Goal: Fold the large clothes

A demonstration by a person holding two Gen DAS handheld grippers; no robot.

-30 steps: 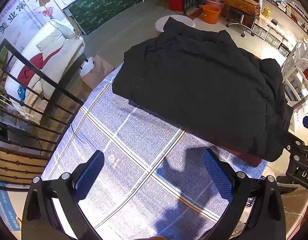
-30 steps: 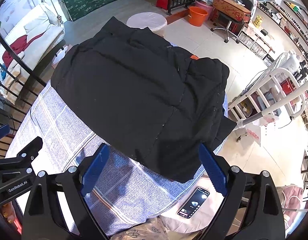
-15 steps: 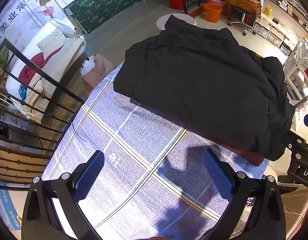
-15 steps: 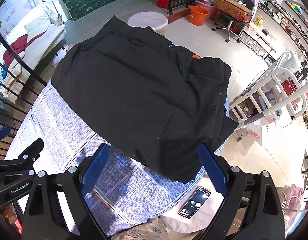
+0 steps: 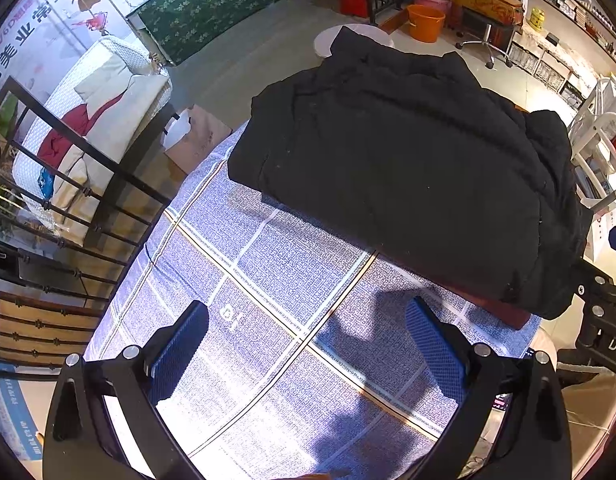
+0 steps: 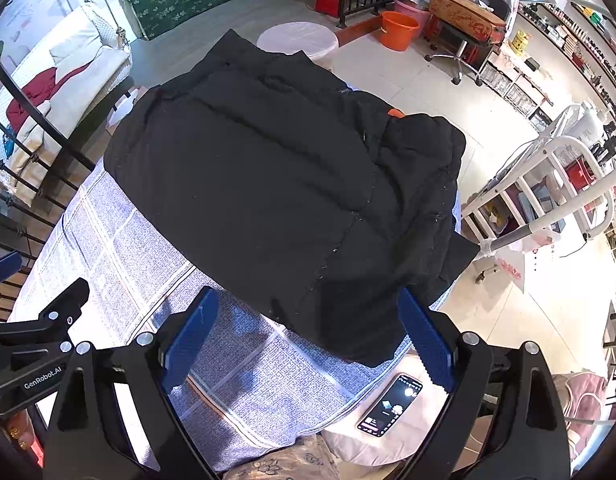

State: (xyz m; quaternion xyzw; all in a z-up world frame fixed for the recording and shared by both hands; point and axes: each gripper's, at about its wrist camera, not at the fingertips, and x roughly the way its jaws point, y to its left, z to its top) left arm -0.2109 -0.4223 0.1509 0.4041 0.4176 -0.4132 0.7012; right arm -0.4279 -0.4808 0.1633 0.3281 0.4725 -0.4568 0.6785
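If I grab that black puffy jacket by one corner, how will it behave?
The black jacket looks quilted and soft, so it would probably droop and unfold. Its corner already hangs off the checked cloth, so a push may slide it off.

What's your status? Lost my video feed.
Left gripper and right gripper open, empty. Black padded jacket folded on blue checked cloth. Black smartphone beside it.
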